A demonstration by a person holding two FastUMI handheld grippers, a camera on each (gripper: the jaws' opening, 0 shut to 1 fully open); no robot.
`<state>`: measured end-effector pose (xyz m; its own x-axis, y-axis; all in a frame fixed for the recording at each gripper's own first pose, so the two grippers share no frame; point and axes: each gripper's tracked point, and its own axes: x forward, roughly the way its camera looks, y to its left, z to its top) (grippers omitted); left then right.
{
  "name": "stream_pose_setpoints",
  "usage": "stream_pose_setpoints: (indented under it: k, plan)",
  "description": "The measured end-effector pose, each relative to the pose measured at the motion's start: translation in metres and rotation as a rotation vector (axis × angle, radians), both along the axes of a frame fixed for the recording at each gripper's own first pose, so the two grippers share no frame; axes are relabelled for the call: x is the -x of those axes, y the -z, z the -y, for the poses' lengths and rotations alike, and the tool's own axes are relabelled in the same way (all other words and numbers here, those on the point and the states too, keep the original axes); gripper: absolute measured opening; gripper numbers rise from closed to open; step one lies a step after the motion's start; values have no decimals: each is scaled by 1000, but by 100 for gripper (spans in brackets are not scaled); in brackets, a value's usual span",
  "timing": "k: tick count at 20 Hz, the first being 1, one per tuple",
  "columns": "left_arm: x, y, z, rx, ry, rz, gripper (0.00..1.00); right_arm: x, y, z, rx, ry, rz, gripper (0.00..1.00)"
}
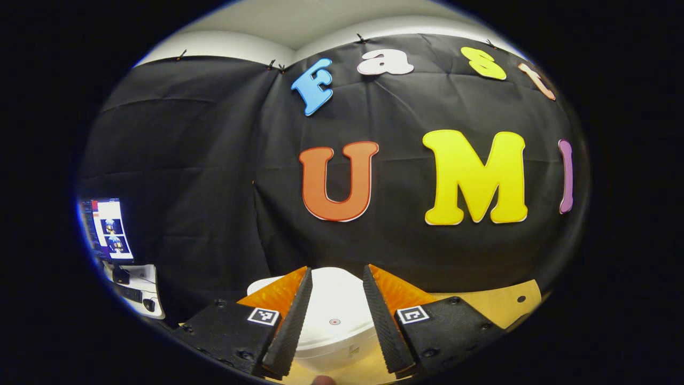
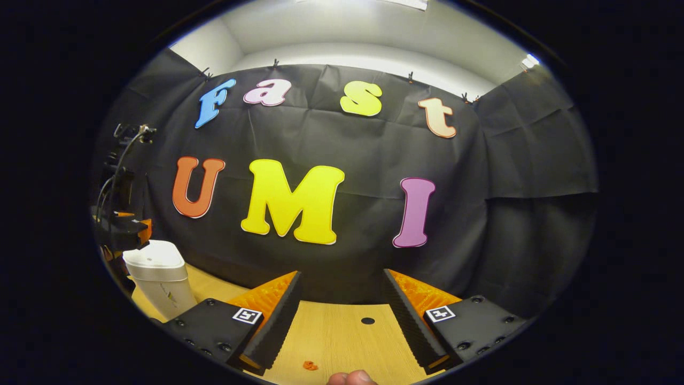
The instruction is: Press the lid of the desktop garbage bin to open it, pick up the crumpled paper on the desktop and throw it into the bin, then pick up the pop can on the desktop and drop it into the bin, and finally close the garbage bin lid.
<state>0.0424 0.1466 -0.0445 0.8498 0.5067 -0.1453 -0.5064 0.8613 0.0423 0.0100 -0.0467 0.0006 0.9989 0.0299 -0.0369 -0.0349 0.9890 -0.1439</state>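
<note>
the left gripper [image 1: 337, 286] hangs spread above the closed white garbage bin [image 1: 334, 315]. the right gripper [image 2: 342, 291] is spread over the wooden desktop [image 2: 342, 331].

Tongs [image 2: 339, 313] apart over table [image 2: 342, 331]; bin [image 2: 159, 278] far left, lid seemingly closed.

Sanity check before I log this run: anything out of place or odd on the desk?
One thing: a small orange scrap lies on the wooden desktop, loose between the right hand-held gripper fingers. It looks like debris. The white bin stands upright, lid closed, seemingly undamaged.
</note>
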Motion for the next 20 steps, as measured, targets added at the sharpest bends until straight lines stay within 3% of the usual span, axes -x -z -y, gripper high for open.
stream_pose_setpoints:
  k: [3, 5, 7, 12, 16, 20]
  plan:
    - [-7, 18, -10, 31, -35, -34, 60, 0, -4, 0, 5, -6, 10, 95]
    - [-11, 30, -18, 42, -52, -57, 48, 0, -4, 3, 8, -4, 14, 95]
    - [-12, 38, -25, 48, -75, -75, 49, -1, -3, 5, 11, 1, 12, 95]
    - [-11, 59, -32, 91, -122, -119, 23, -2, 0, 8, 9, 13, 8, 95]
    - [-13, 78, -26, 130, -110, -168, 10, -1, 2, 9, 11, 21, 7, 95]
    - [-11, 85, -25, 128, -115, -185, 8, -1, 10, 10, 10, 30, -11, 95]
